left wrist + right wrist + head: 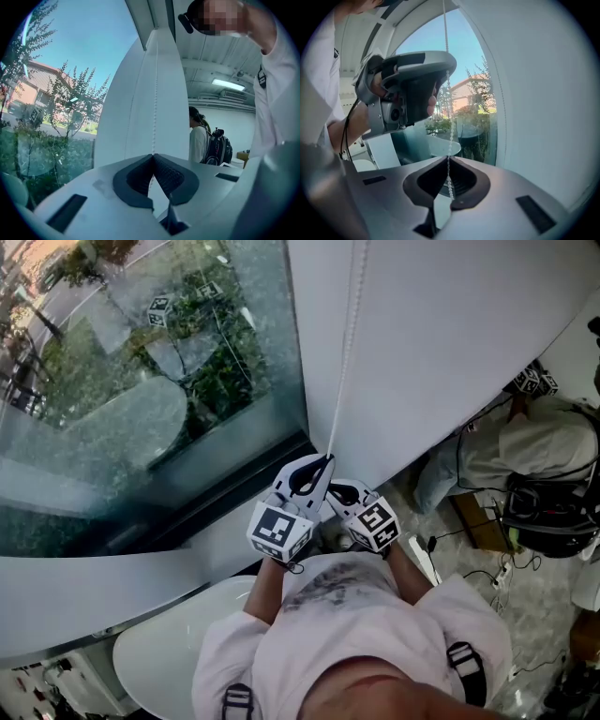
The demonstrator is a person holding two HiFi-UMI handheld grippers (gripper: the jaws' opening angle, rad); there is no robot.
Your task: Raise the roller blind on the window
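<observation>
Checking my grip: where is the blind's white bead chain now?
In the head view the white bead chain hangs at centre, right of the window glass, running down into the left gripper and right gripper, both shut on it.

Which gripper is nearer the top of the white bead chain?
Left. The left gripper is shut on the white bead chain higher up; the right gripper is shut on it directly below.
</observation>
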